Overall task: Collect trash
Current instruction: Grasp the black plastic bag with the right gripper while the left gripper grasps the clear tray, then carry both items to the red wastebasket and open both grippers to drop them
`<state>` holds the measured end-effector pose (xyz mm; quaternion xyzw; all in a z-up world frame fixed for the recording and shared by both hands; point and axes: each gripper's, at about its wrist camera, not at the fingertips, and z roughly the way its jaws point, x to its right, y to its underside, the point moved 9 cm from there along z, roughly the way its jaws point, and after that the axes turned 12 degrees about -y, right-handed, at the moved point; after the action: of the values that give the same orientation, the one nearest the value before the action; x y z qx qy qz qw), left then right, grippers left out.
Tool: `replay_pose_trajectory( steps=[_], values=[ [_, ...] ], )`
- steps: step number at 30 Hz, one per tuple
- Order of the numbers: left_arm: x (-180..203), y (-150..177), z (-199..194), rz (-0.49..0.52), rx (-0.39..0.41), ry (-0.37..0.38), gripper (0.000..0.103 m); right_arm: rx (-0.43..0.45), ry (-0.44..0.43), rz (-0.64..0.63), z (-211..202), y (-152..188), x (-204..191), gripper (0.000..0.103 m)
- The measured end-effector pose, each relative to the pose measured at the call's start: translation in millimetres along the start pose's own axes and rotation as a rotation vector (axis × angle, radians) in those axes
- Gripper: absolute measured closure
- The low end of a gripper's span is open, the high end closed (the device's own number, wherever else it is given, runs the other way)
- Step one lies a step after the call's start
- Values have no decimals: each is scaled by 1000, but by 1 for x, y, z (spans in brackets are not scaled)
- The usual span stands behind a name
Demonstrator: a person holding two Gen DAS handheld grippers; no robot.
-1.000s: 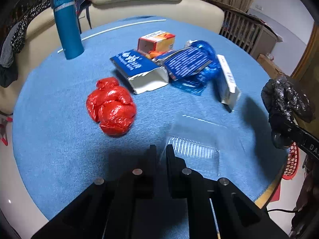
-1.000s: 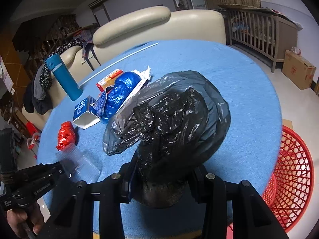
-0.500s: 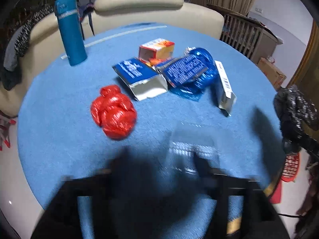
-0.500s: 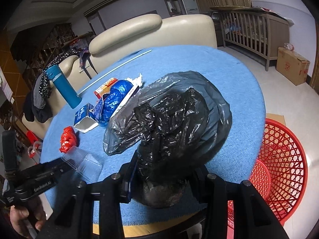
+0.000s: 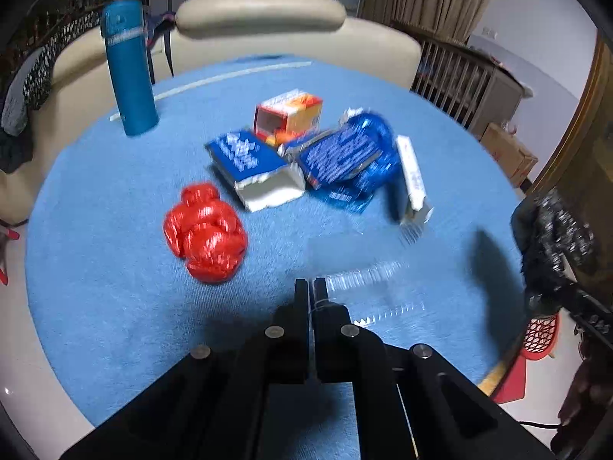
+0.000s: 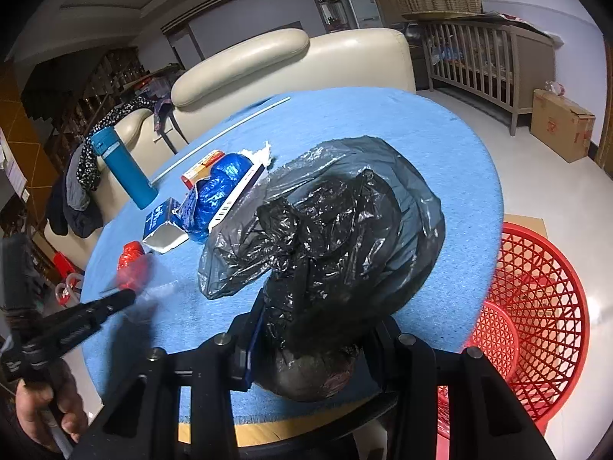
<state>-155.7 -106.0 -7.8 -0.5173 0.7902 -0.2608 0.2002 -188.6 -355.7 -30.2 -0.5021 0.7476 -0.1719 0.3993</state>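
Left wrist view: compared with a second ago, the left hand-held gripper has gone from having a small gap between its fingers to being pressed together, and it looks like it's pinching the edge of the clear plastic tray. Half a second back everything here was a smear, and it's still a bit blurry, so I can't swear the tray edge is truly caught between the fingers. If it is, I'd say that's the first piece of trash secured, ready to go into the bag.

The right hand-held gripper hasn't changed: it stays clamped on the bunched neck of the black trash bag, whose loose mouth faces the pile.

The rest of the trash sits on the blue worktop: red crumpled bag just left of the tray, white-and-blue carton beyond it, orange box behind that, blue foil wrapper and a long white box to the right. The teal flask stands well apart at the back.

Writing: there's white print on the carton and wrapper, and a barcode-ish strip on the long box, but nothing I can read. The left tool shows some lettering in the right wrist view, too blurred to make out.
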Motion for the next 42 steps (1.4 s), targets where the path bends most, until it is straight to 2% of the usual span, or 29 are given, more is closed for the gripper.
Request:
replay_pose_trajectory(
  steps=[6,16,21,27,28,31,34,37,42],
  values=[
    [20,-19,-24,26,60,36,101,35,27,27,-22,0,17,56],
    [69,-24,-36,96,90,92,101,101,160,109,-73,1,90,56],
    [101,-27,-45,145,101,126,101,88,226,161,-86,12,129,56],
    [148,-28,-55,216,113,176,101,50,265,208,-86,27,160,56],
    [154,-28,-56,226,114,183,101,24,269,215,-83,31,165,54],
    [177,-26,-58,264,113,208,101,-32,291,218,-74,38,177,28],
    [196,-22,-59,297,111,224,101,-57,296,228,-69,43,186,26],
    [211,-21,-58,324,109,233,101,-42,294,250,-73,44,193,26],
    [246,-12,-52,384,78,272,101,53,294,323,-98,40,207,26]
  ],
)
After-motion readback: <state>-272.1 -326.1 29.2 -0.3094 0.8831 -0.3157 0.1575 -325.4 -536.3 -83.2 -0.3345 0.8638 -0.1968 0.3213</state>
